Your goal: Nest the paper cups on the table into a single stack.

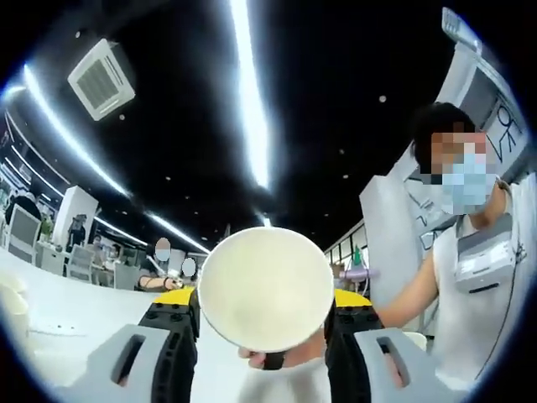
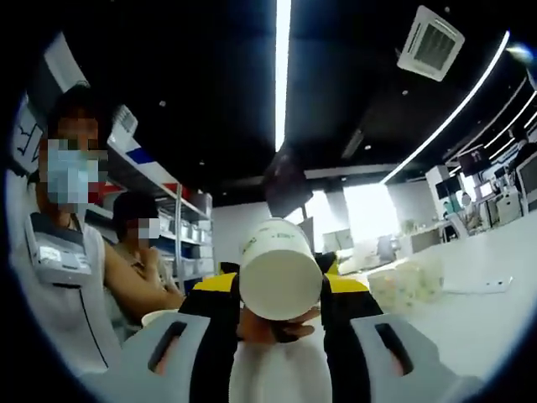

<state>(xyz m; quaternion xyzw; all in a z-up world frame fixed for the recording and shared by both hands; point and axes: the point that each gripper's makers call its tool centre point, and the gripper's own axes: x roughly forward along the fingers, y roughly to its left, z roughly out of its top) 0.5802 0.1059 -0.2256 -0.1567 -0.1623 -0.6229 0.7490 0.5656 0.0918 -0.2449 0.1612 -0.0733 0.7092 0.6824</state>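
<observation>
My left gripper (image 1: 263, 323) is shut on a white paper cup (image 1: 265, 287), held between its black jaws with the open mouth turned toward the camera. In the right gripper view, my right gripper (image 2: 280, 306) is shut on a second white paper cup (image 2: 279, 269); its flat bottom faces the camera and a faint print shows on its side. Both views tilt upward toward the dark ceiling. Another cup rim (image 2: 159, 316) shows low at the left, beside a person's arm.
A person (image 1: 470, 243) with a badge sits close by, and appears again as a seated person (image 2: 67, 218) beside a second one (image 2: 144, 252). White table surface (image 2: 478, 311) stretches right with a clear bag (image 2: 407, 281) on it. Shelving (image 2: 180, 227) stands behind.
</observation>
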